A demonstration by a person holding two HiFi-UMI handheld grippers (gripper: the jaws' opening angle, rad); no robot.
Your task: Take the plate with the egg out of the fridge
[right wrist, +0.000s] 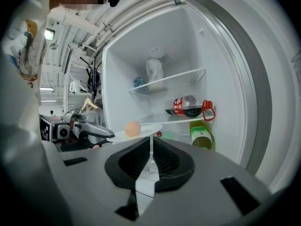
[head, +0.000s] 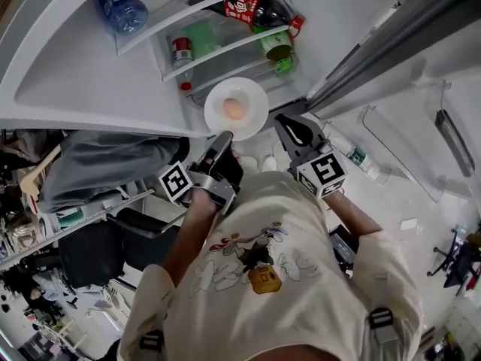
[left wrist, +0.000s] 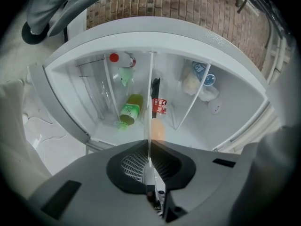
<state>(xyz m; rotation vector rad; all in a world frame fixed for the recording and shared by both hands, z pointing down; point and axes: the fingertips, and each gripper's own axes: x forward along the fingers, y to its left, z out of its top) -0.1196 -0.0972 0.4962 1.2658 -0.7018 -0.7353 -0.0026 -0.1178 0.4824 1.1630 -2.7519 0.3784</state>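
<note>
Bearing 1 egg (head: 234, 109), plate (head: 255, 95), bottles (head: 259, 10) in fridge (head: 75, 66)

Cola btl (head: 252, 7) on its side, green btl (head: 274, 45) under it; water btl (head: 122, 7) apart.

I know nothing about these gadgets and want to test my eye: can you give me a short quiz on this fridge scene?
1. True or false: the egg lies on the white plate.
2. Which hand's gripper clamps the plate's rim: A left, B right?
3. How many eggs are on the plate?
Key: 1 true. 2 A: the left gripper clamps the rim between its fingers; the right gripper holds nothing. 3 one.
</note>
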